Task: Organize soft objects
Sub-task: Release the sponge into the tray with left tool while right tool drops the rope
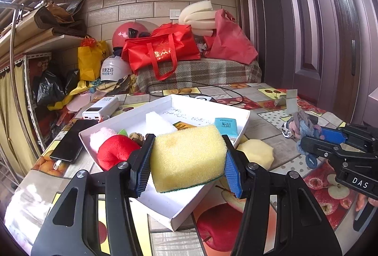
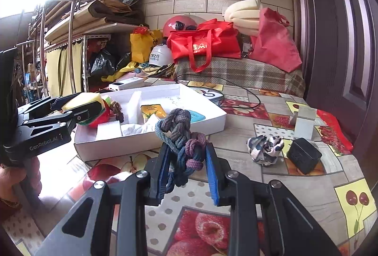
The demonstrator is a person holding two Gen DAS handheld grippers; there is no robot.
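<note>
My left gripper [image 1: 187, 165] is shut on a yellow sponge [image 1: 187, 156] with a green underside and holds it above the near part of the white tray [image 1: 179, 215]. The tray holds a red plush toy [image 1: 115, 152], a pink soft piece [image 1: 101, 136], a white foam block [image 1: 158, 123] and small packets. My right gripper [image 2: 187, 168] is shut on a knotted blue and purple rope [image 2: 182, 135], held above the table just right of the tray [image 2: 151, 140]. It also shows in the left wrist view [image 1: 304, 140]. A yellow round sponge [image 1: 256, 152] lies beside the tray.
A crumpled black and white cloth [image 2: 264, 146] and a black box [image 2: 303, 155] lie on the fruit-patterned tablecloth at the right. A phone [image 1: 70, 141] and a power bank [image 1: 100, 108] lie left of the tray. A cable, red bags and helmets sit behind.
</note>
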